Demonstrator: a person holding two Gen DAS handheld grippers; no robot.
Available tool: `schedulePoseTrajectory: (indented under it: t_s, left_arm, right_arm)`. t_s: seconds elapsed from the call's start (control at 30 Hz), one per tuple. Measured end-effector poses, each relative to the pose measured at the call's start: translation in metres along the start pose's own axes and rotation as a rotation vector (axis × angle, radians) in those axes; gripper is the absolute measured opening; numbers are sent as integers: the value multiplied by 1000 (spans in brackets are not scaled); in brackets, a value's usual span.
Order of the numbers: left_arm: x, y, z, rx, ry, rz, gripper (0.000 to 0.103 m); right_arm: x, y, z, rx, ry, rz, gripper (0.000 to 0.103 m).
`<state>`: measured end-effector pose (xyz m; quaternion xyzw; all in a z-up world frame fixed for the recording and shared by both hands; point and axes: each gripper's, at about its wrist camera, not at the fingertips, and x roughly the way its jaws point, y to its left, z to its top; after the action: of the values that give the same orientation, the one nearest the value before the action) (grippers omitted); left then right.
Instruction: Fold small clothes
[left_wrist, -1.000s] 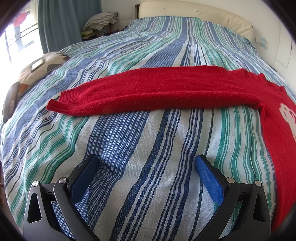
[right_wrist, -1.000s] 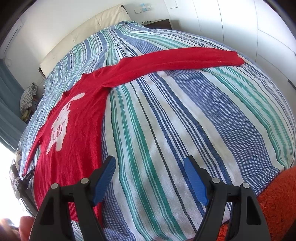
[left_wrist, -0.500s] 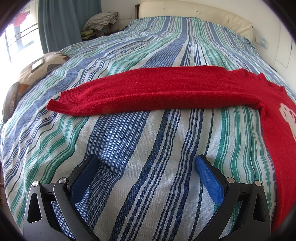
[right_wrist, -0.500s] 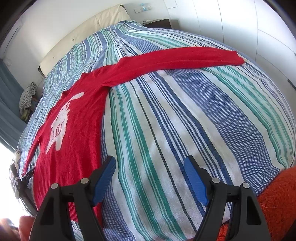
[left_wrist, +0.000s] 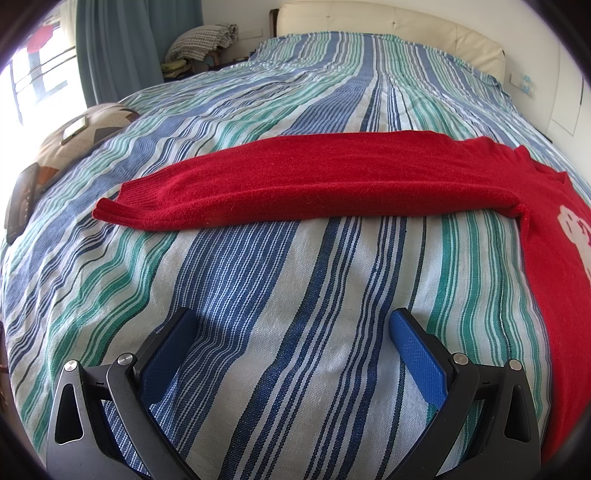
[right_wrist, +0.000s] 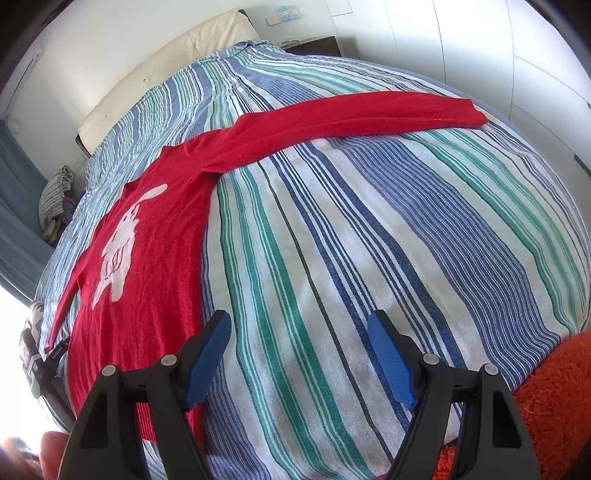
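Observation:
A small red sweater (right_wrist: 155, 236) with a white rabbit print lies flat on the striped bedspread (right_wrist: 351, 240), both sleeves spread out. In the left wrist view its left sleeve (left_wrist: 295, 181) stretches across the bed, cuff to the left, well ahead of my left gripper (left_wrist: 291, 328), which is open and empty over bare bedspread (left_wrist: 277, 277). In the right wrist view the other sleeve (right_wrist: 351, 114) runs to the upper right. My right gripper (right_wrist: 299, 332) is open and empty, just right of the sweater's hem edge.
A cream headboard (left_wrist: 388, 18) stands at the far end. A patterned cushion (left_wrist: 74, 144) and a dark phone (left_wrist: 20, 203) lie at the bed's left edge. An orange fluffy rug (right_wrist: 554, 406) is at lower right. The other gripper's tool (right_wrist: 40, 365) shows at far left.
The right wrist view has shifted slightly, with the sweater a little further left. The left gripper has not moved.

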<state>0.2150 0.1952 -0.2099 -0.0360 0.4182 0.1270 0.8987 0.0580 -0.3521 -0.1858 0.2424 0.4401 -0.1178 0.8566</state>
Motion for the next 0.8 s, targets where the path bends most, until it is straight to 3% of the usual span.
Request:
schedulePoseTrajectory:
  t_s: [0.8]
  left_arm:
    - [0,1,0,0,0,0,103]
  right_arm:
    - [0,-4,0,20,5,-4,76]
